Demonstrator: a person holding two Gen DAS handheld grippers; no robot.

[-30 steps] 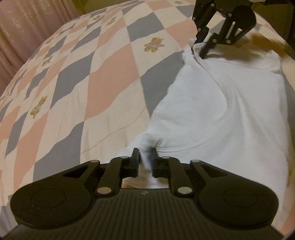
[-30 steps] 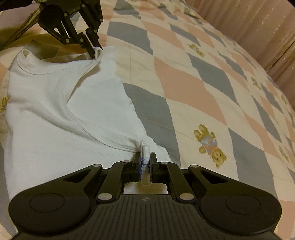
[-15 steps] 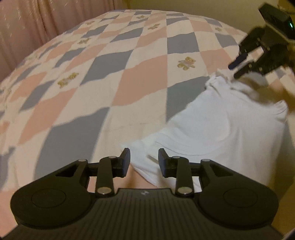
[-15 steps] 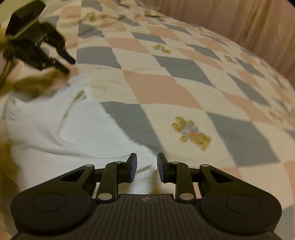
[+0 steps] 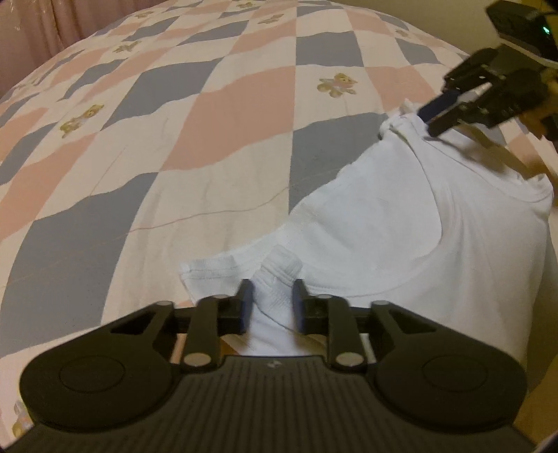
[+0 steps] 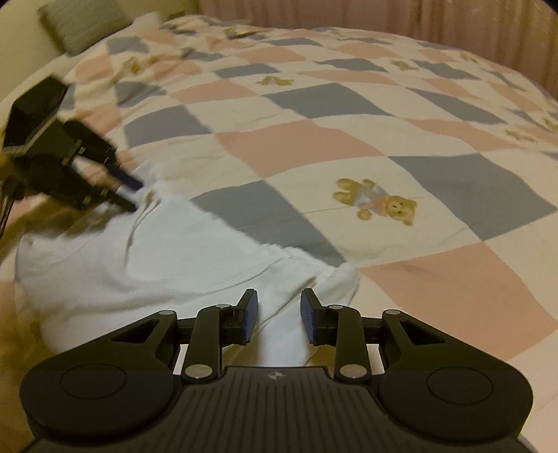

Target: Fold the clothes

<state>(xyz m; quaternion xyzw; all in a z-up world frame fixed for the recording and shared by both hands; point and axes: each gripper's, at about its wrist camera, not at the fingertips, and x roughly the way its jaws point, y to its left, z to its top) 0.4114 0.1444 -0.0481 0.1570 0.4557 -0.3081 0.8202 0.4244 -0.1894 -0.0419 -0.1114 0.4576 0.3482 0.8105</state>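
White cotton, one garment (image 5: 401, 216), lies on the near part of a quilt (image 5: 216, 115) checked in pink, grey and cream, with small teddy bears (image 5: 336, 83) printed on the cream squares. No writing or brand can be read anywhere; each gripper body carries only a tiny pale mark that is too small to make out.

From the left wrist view, the left gripper (image 5: 270, 303) has its jaws apart, with a bunched fold of the garment's hem standing between the fingers (image 5: 244, 303); I cannot tell whether they touch the cloth. Four bears show here. At the far right, the right gripper (image 5: 430, 116) hovers blurred at the garment's far corner, jaws parted, a green light glowing on its body.

The right wrist view shows the right gripper (image 6: 279, 315) with jaws wide open, white cloth lying beneath and between them. The left gripper (image 6: 134, 195) appears at far left, blurred, jaws parted. Only this view shows a grey-green pillow (image 6: 83, 24) in the far left corner and a pinkish curtain (image 6: 418, 21) along the back.
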